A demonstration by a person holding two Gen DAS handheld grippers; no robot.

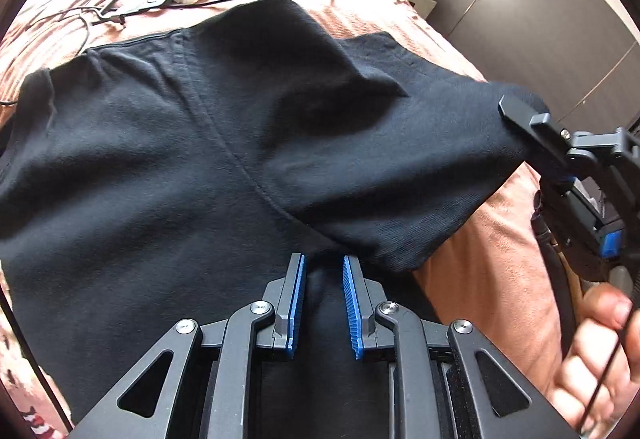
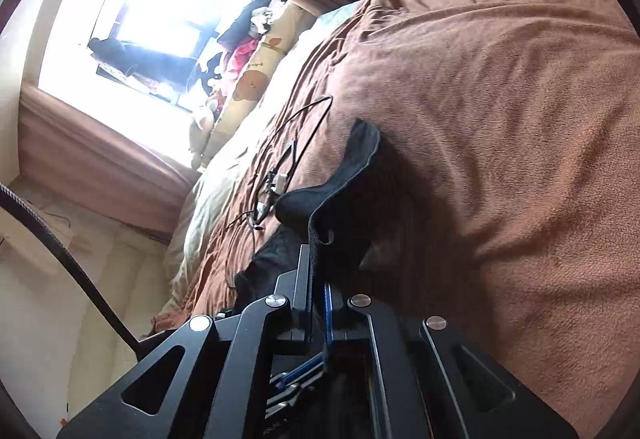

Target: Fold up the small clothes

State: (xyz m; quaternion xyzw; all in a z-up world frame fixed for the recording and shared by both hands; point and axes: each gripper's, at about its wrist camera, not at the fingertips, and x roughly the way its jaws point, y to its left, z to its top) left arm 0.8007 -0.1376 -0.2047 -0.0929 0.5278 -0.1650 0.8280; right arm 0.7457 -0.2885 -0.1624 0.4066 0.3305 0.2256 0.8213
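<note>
Pinkish-brown bedding covers the bed (image 1: 480, 279), with a bright window (image 2: 140, 19) far off in the right wrist view. No writing can be read anywhere. Black cables (image 1: 120, 7) lie on the far part of the bed. A dark garment (image 1: 160, 159) is spread across the bed, its right portion lifted off the bedding. The left gripper (image 1: 324, 303) hangs just over the garment's near part, jaws apart, nothing between them. The right gripper (image 2: 318, 303) has its jaws clamped on the garment's right edge, holding it up at the right. A hand (image 1: 592, 359) grips that tool's handle.
</note>
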